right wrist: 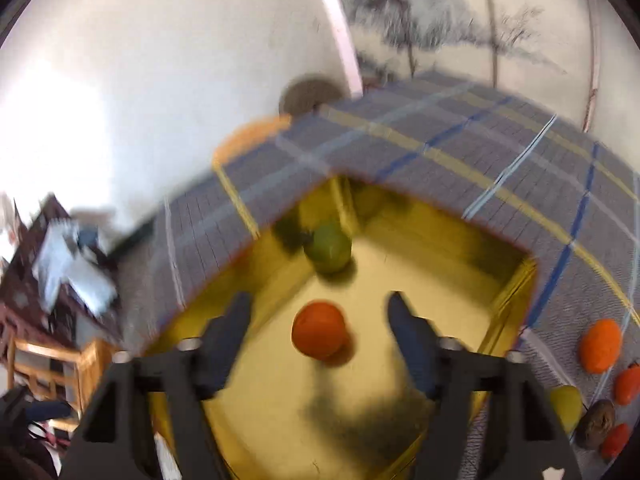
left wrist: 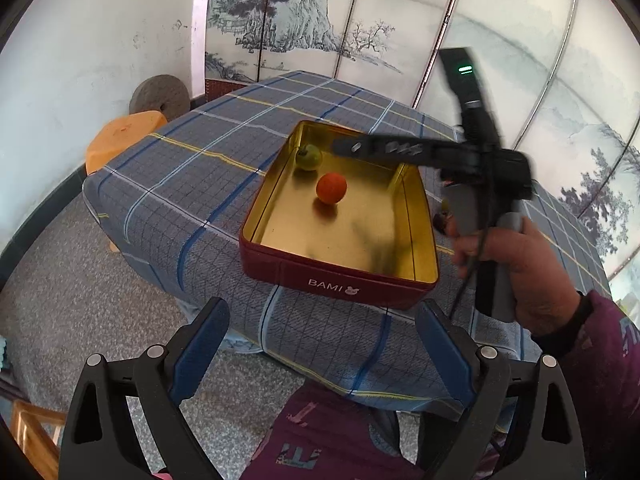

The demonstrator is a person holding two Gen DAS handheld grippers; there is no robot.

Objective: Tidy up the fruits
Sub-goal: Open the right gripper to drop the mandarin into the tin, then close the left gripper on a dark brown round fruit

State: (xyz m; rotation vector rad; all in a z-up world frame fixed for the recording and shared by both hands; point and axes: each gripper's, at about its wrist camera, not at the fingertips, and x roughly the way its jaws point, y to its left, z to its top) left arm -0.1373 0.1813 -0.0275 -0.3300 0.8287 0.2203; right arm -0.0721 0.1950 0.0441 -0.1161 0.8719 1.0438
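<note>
Tin: red-walled, gold inside, "BAMI" on the near wall point(left wrist: 338, 280), sitting on the plaid cloth point(left wrist: 192, 184) near the table's front edge; in the right wrist view its gold floor fills the middle point(right wrist: 420, 280).
Orange fruit: round, resting on the tin's floor about mid-tin point(left wrist: 331, 188); from the right camera it lies between and just beyond the two fingers point(right wrist: 319, 330), touching neither.
Green fruit: tucked into the tin's far left corner point(left wrist: 308, 157), close against the walls point(right wrist: 330, 251); well apart from the orange one.
Right gripper: over the tin and blurred, a hand point(left wrist: 532, 276) on its handle; its fingers reach over the far part of the tin point(left wrist: 380, 147). Jaws spread wide, nothing between them point(right wrist: 318, 308).
Left gripper: hanging off the table's near edge, above the floor and the person's lap point(left wrist: 322, 320). Jaws wide apart, nothing held.
Loose fruit: on the cloth to the right of the tin, a big orange one point(right wrist: 601, 345), a yellow-green one point(right wrist: 566, 404), a brown wrinkled one point(right wrist: 598, 420), and two small red-orange ones point(right wrist: 628, 386) near the frame edge.
Stool: orange plastic, beside the table's far left corner point(left wrist: 120, 140).
Screen: painted landscape panels behind the table point(left wrist: 304, 12).
</note>
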